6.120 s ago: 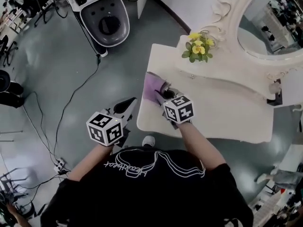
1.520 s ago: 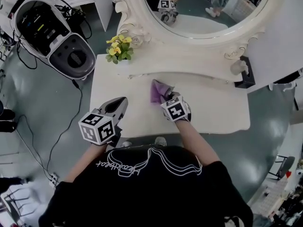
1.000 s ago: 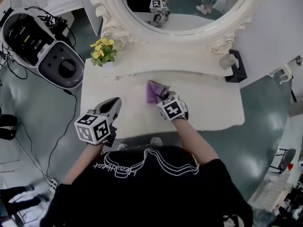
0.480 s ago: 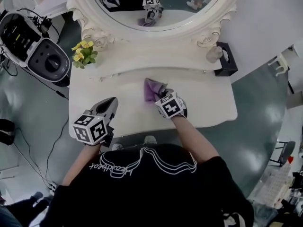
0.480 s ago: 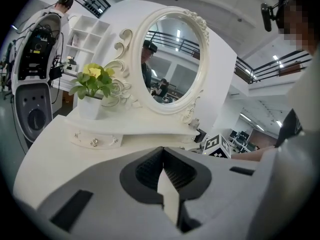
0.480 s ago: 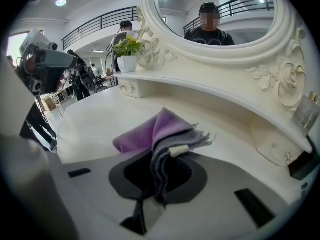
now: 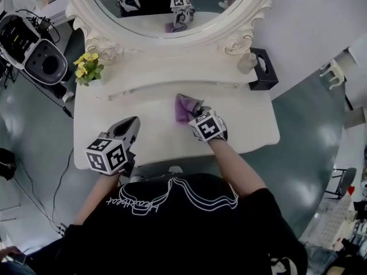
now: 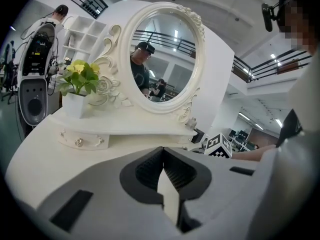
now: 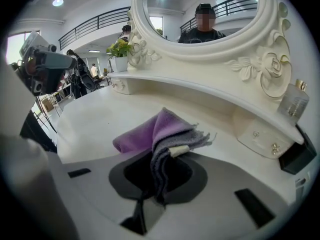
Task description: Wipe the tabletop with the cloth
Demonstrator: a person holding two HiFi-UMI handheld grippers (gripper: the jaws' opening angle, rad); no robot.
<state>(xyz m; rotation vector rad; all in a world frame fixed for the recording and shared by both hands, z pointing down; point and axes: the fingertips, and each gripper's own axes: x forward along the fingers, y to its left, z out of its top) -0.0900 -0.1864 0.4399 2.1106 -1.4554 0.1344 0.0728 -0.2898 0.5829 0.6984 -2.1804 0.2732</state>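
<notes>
- My right gripper pinches a bunched purple and grey microfibre cloth; in the right gripper view the jaws are clamped on its gathered end, and the cloth fans out ahead of them.
- The cloth's purple fold lies on the glossy white dressing-table top, about mid-width, just in front of the raised white drawer shelf.
- My left gripper hangs over the front left part of the tabletop, well apart from the cloth. Its jaws are pressed together with nothing between them.
- At the shelf's left end stands a small white pot of yellow flowers.
- At its right end a clear glass bottle stands just beside a black tissue box.
- Behind the shelf rises an oval mirror in an ornate white frame.
</notes>
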